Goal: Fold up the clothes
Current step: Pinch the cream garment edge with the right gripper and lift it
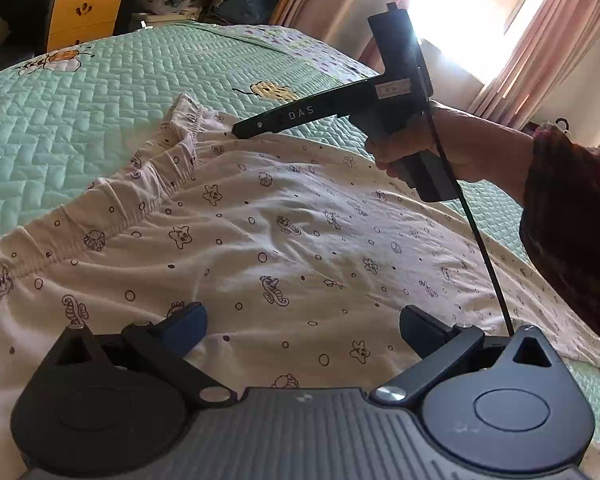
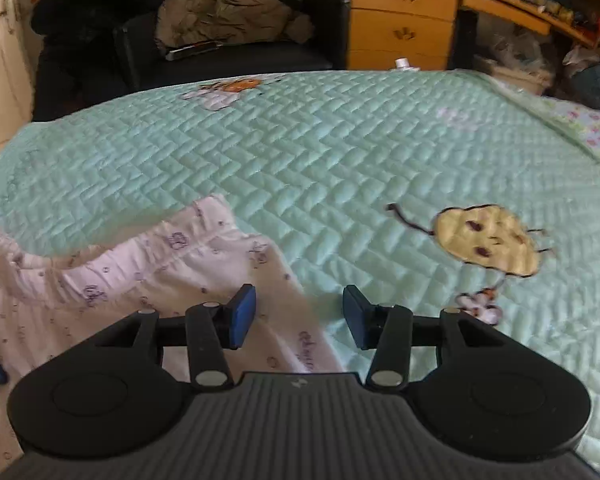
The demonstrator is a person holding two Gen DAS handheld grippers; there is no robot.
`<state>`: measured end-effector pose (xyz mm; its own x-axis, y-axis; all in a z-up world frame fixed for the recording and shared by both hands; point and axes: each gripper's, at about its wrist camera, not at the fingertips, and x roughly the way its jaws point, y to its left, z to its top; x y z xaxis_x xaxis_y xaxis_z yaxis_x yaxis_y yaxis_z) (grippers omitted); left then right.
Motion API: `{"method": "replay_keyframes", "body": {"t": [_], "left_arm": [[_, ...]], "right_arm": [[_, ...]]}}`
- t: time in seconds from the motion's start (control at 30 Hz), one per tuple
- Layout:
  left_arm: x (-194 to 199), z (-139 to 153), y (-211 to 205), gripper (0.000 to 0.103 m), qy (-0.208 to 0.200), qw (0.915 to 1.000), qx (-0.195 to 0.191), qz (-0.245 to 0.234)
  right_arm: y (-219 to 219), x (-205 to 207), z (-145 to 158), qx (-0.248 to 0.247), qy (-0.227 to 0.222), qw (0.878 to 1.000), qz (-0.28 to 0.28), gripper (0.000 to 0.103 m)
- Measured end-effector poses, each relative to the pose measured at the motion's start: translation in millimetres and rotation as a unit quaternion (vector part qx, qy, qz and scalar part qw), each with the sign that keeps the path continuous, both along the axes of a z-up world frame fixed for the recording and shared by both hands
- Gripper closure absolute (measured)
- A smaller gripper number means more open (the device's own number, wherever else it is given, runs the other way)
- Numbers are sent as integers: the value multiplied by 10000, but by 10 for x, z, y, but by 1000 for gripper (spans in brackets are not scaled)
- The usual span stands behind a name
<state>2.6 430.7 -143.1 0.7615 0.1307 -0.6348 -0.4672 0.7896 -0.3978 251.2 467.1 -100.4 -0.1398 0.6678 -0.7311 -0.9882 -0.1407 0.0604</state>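
Observation:
A white garment (image 1: 280,232) printed with small sea creatures lies spread on the mint-green quilted bed (image 1: 100,92), its gathered elastic waistband toward the left. My left gripper (image 1: 302,332) hovers just above the cloth, jaws wide open and nothing between them. A hand (image 1: 452,144) holds my right gripper (image 1: 238,131), whose tip is at the far corner of the waistband. In the right wrist view, the right gripper (image 2: 299,316) is open over the garment's (image 2: 120,280) right edge. Cloth lies under its left finger and bare quilt (image 2: 300,152) under its right. The pads do not press on the cloth.
Wooden drawers (image 2: 404,16) and a cluttered desk stand beyond the bed. A black sofa with a brown jacket (image 2: 228,12) and a seated person in black (image 2: 96,8) are at the far side. A bright window with pink curtains (image 1: 500,20) is at the right.

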Motion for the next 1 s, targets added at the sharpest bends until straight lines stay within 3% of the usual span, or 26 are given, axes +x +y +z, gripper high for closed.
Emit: {"method": "replay_keyframes", "body": {"t": [0.17, 0.2, 0.3, 0.33, 0.63, 0.73, 0.83, 1.0], "left_arm": [[-5, -11, 16, 1, -33, 10000, -38, 5], [-8, -13, 22, 1, -45, 10000, -52, 5], [-23, -14, 38, 1, -98, 9999, -124, 30], [-29, -16, 48, 1, -121, 9998, -157, 44], [-180, -6, 238, 1, -599, 9939, -836, 390], [-380, 99, 302, 1, -865, 9898, -694, 891], [-620, 205, 377, 1, -1178, 9802, -546, 1494], [-1160, 301, 600, 1, -1667, 9460, -330, 2761]], "right_arm": [[32, 36, -52, -71, 263, 9996, 89, 55], [23, 55, -50, -88, 321, 9994, 62, 61], [23, 91, -16, -200, 468, 9987, -36, 99], [27, 100, -5, -240, 511, 9984, -60, 101], [39, -210, 235, 28, -277, 9994, -224, 102], [-18, -315, 431, 158, -275, 9991, -297, 102], [-109, -469, 603, 235, -184, 9990, -343, 102], [-396, -889, 822, 467, 124, 9979, -422, 102]]}}
